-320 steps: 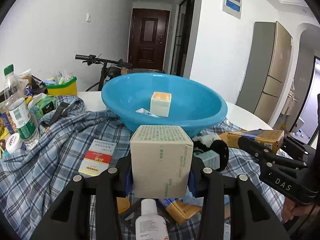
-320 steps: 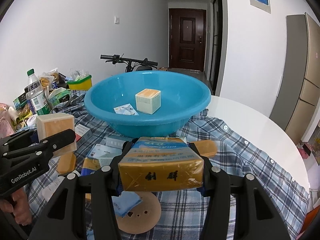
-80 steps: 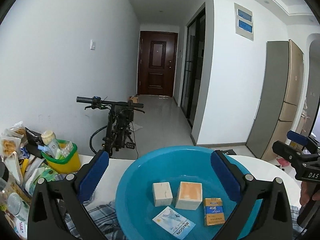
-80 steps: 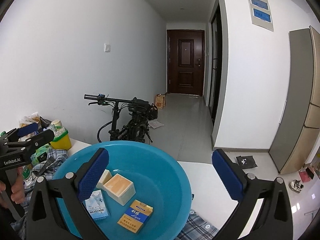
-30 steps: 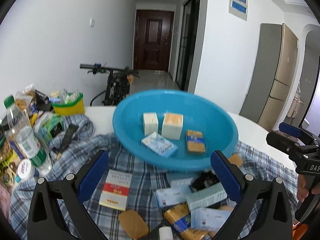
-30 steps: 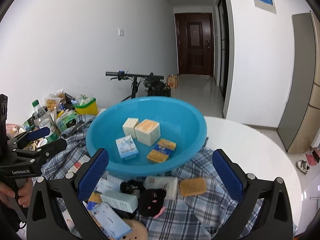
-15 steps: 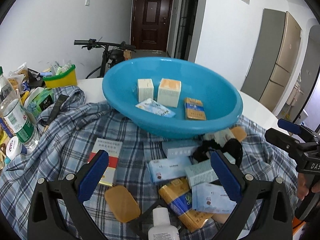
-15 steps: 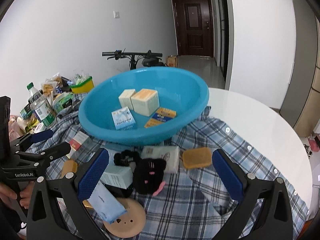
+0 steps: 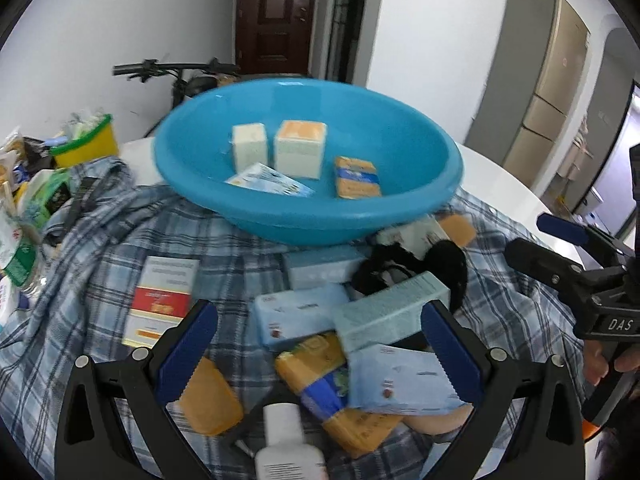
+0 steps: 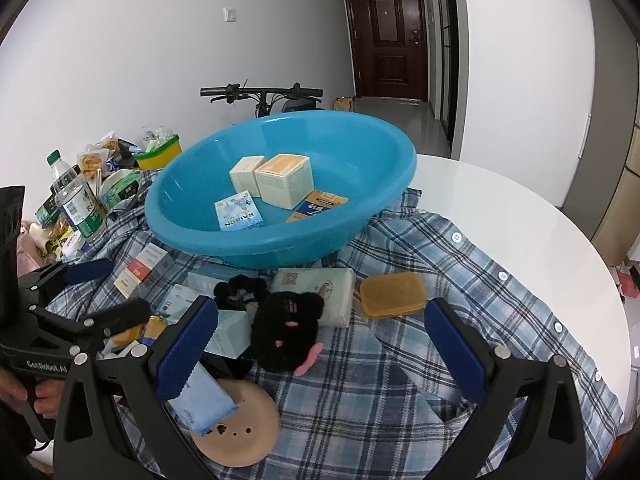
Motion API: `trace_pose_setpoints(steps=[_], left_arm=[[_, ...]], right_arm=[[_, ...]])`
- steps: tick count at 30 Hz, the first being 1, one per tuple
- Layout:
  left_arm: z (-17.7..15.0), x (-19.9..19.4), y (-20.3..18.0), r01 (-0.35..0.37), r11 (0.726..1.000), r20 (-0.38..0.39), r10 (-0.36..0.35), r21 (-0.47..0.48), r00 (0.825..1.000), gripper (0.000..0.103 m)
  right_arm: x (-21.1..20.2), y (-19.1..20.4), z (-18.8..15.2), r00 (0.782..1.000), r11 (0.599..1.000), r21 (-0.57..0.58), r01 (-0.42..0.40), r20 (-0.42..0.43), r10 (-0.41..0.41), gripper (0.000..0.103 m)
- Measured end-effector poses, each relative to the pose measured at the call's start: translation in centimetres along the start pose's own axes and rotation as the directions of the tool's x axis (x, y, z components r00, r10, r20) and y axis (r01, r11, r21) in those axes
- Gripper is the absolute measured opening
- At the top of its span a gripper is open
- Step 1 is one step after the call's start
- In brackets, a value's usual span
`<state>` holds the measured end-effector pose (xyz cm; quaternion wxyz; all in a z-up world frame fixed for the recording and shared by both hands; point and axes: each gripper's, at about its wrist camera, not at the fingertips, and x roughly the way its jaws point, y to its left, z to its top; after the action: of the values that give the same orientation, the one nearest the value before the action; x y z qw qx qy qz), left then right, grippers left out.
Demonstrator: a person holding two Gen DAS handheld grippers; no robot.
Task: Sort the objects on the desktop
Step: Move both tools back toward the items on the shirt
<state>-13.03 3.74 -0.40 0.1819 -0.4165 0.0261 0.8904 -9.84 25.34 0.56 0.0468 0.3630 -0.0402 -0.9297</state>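
A blue basin [image 9: 200, 184] [image 10: 372, 216] stands on a plaid shirt and holds two cream boxes [image 9: 300, 148] [image 10: 285, 180], a light blue pack [image 10: 239, 210] and a yellow-blue pack [image 9: 354, 178]. My left gripper [image 9: 318, 354] is open and empty above a heap of pale blue boxes [image 9: 390, 314] and a white bottle [image 9: 286, 436]. My right gripper [image 10: 320, 346] is open and empty over a black plush item [image 10: 286, 330]. An orange case [image 10: 392, 294] and a white tissue pack [image 10: 316, 286] lie before the basin.
The plaid shirt [image 10: 420, 380] covers a round white table [image 10: 500, 200]. A red and white box [image 9: 164, 300], a water bottle [image 10: 76, 198], snack bags and a yellow-green tub [image 10: 158, 154] crowd the left. A tan round disc [image 10: 244, 424] lies near the front. A bicycle stands behind.
Both grippers have come down and back from the basin toward the clutter on the shirt. They stay open and empty. The boxes they carried earlier lie in the basin.
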Motion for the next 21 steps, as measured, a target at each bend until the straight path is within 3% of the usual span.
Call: trace_pose_setpoints(steps=[6, 11, 20, 21], left_arm=[[0.6, 1.6, -1.3, 0.039, 0.996, -0.059, -0.034, 0.079, 0.998, 0.103], [1.7, 2.0, -1.1, -0.004, 0.994, -0.043, 0.009, 0.111, 0.999, 0.103], [1.8, 2.3, -2.1, 0.037, 0.980, -0.046, -0.029, 0.196, 0.999, 0.103], [1.7, 2.4, -2.2, 0.040, 0.979, -0.051, -0.031, 0.199, 0.998, 0.098]], right_arm=[[0.5, -1.0, -0.6, 0.999, 1.000, -0.006, 0.005, -0.034, -0.005, 0.103], [1.7, 0.3, -1.9, 0.996, 0.996, -0.092, -0.002, -0.085, -0.006, 0.097], [4.0, 1.6, -4.0, 0.980, 0.992, -0.062, -0.109, -0.174, 0.097, 0.061], [4.1, 1.6, -4.1, 0.979, 0.991, -0.065, -0.113, -0.178, 0.100, 0.056]])
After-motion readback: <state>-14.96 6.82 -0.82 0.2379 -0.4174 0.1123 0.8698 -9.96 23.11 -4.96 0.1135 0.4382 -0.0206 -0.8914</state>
